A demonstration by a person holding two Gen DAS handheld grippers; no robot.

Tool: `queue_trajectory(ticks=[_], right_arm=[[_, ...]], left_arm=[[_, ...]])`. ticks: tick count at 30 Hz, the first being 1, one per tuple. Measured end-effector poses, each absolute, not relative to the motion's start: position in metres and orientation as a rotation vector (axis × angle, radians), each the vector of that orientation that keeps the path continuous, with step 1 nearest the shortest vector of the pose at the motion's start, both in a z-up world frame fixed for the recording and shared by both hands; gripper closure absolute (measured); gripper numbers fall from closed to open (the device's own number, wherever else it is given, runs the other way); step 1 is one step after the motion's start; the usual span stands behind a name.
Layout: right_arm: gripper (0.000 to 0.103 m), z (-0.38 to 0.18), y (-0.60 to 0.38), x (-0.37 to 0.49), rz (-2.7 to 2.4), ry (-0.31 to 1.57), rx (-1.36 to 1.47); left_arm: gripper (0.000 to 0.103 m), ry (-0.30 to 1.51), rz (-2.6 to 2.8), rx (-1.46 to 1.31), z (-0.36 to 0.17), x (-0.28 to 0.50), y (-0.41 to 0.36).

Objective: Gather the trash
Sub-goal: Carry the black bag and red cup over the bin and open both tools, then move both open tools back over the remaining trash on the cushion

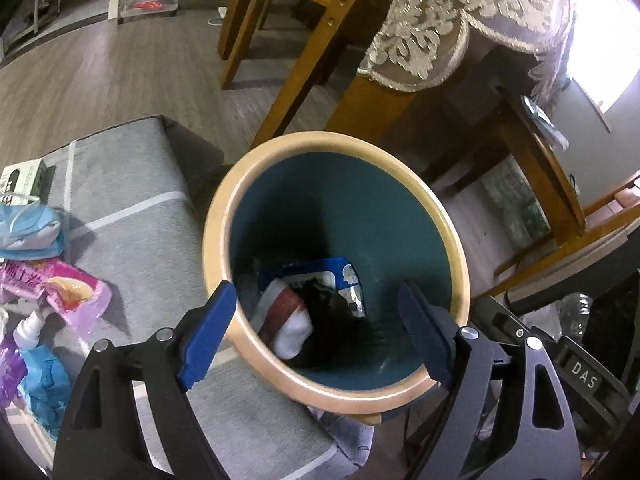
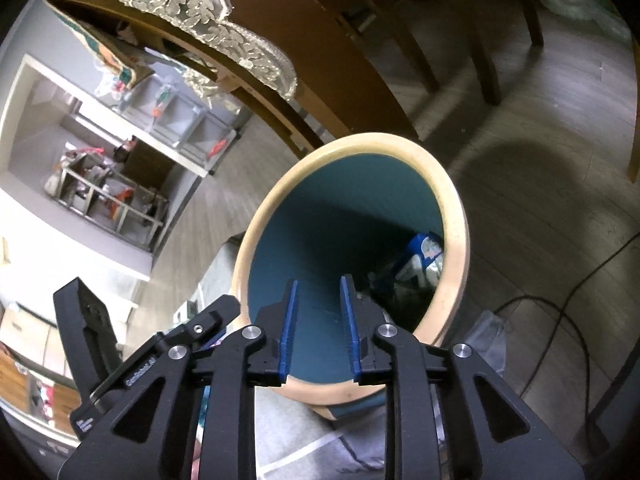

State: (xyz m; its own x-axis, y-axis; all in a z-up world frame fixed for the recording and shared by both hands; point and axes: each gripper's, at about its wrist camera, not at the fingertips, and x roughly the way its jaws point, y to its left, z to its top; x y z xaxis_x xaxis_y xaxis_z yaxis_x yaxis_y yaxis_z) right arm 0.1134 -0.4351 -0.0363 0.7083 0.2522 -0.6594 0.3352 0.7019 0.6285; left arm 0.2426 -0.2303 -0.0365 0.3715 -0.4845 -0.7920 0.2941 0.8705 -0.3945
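A round bin with a cream rim (image 1: pixel 336 140) and teal inside stands beside a grey padded bench (image 1: pixel 132 184). At its bottom lie a blue-and-white wrapper (image 1: pixel 344 276), a white-and-red piece (image 1: pixel 288 320) and something black (image 1: pixel 324 308). My left gripper (image 1: pixel 316 296) hangs open and wide above the bin's mouth, with nothing between its blue pads. From the other side my right gripper (image 2: pixel 320 282) points into the bin (image 2: pixel 456 220); its pads stand a little apart and hold nothing. The blue wrapper (image 2: pixel 424 248) shows deep inside.
On the bench's left end lie a pink packet (image 1: pixel 68 292), a blue face mask (image 1: pixel 32 228), a green box (image 1: pixel 24 178), a small spray bottle (image 1: pixel 28 328) and a blue packet (image 1: pixel 40 384). A wooden table with a lace cloth (image 1: pixel 432 20) stands behind the bin. A cable (image 2: pixel 576 292) runs over the floor.
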Motion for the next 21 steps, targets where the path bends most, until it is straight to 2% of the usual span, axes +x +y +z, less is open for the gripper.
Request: queue_trajectory(ticks=[16,21], right_arm=[[0.059,-0.028,-0.414,0.118,-0.004,0.808,0.701],[0.057,-0.026,-0.405,0.118,0.013,0.812,0.655]], left_arm=[[0.019,1.023,-0.431,-0.178,-0.024,0.209,-0.160],[0.018,1.008,-0.385,-0.176,-0.021,0.198,-0.125]])
